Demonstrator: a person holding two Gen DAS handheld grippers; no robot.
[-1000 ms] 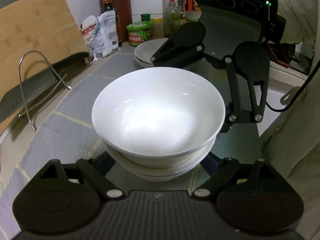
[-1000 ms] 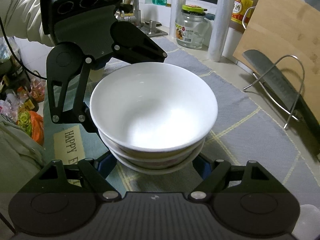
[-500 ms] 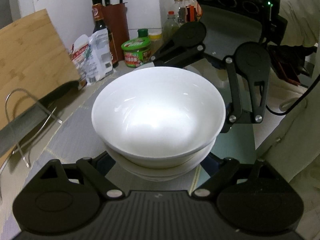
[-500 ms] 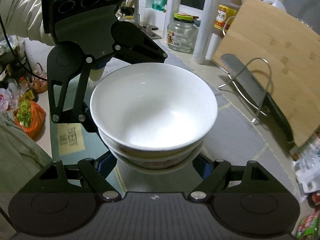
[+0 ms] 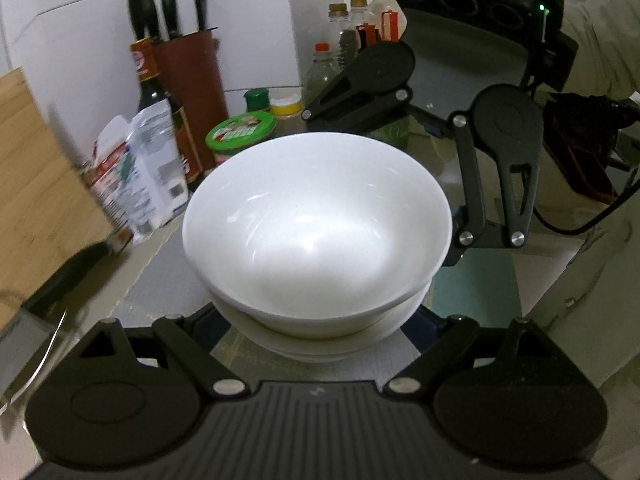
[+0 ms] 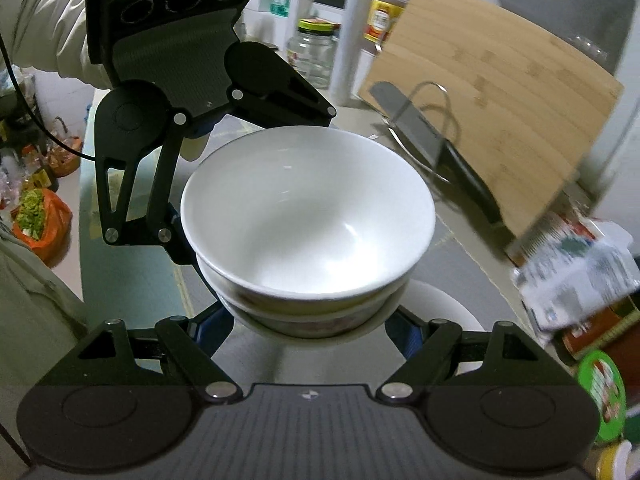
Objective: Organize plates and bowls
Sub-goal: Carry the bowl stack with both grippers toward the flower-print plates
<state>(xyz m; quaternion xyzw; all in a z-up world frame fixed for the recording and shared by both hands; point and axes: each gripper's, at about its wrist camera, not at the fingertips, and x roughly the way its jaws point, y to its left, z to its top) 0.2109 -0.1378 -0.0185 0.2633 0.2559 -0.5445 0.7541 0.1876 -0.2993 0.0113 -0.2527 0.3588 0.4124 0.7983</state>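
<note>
A stack of white bowls (image 5: 316, 224) hangs in the air above the counter, gripped from opposite sides. My left gripper (image 5: 316, 320) is shut on the lower part of the stack, its fingertips hidden under the rim. My right gripper (image 6: 312, 320) is shut on the same stack of bowls (image 6: 308, 216) from the other side; its fingers (image 5: 352, 100) show beyond the bowls in the left wrist view. A pile of white plates (image 6: 444, 308) lies on the counter just below and right of the bowls in the right wrist view.
A knife block (image 5: 188, 92), bottles, a green-lidded jar (image 5: 240, 132) and a printed bag (image 5: 148, 168) crowd the wall corner. A bamboo cutting board (image 6: 500, 120) leans behind a cleaver (image 6: 424, 136) on a wire rack. A person's sleeve (image 6: 40, 20) is at the left.
Both grippers have carried the bowls together along the counter toward the knife block corner. The cutting board and rack slid past, and the plates now lie under the bowls.
</note>
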